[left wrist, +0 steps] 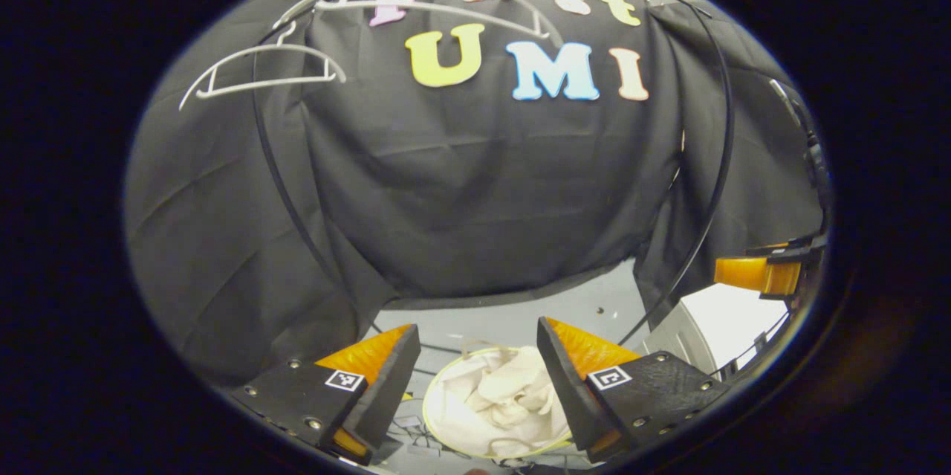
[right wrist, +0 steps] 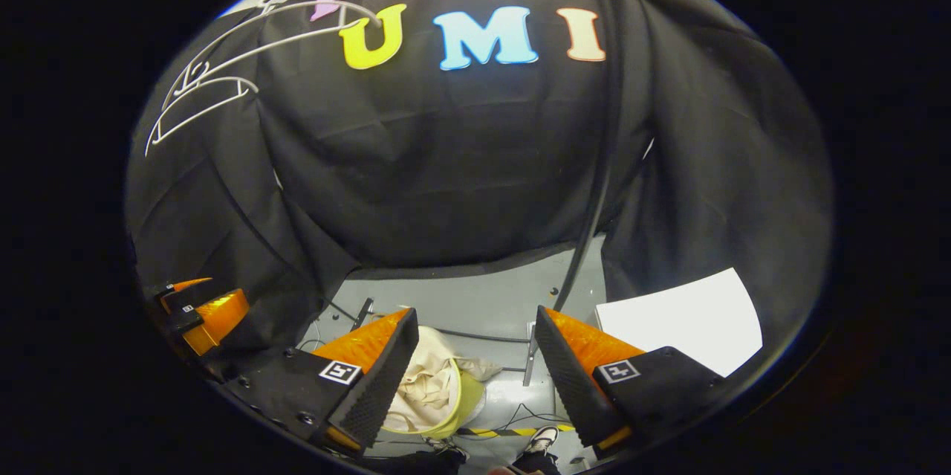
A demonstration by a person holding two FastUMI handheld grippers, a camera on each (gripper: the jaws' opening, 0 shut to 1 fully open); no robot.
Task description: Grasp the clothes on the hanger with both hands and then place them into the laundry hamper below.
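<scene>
Cream clothes lie crumpled inside the round laundry hamper with a yellow-green rim, on the floor below. My left gripper hangs open above it with nothing between its fingers. In the right gripper view the same hamper and clothes sit low and left of centre, under my open, empty right gripper. Bare white hangers hang on the rail at the upper left, also as hangers in the right gripper view. The other gripper shows at the far right edge, and the left one at the far left.
Black cloth walls surround the booth. A black curved pole runs down the right side. A white panel lies on the grey floor at the right. Cables and a yellow-black tape strip are near the hamper, and a shoe shows at the bottom.
</scene>
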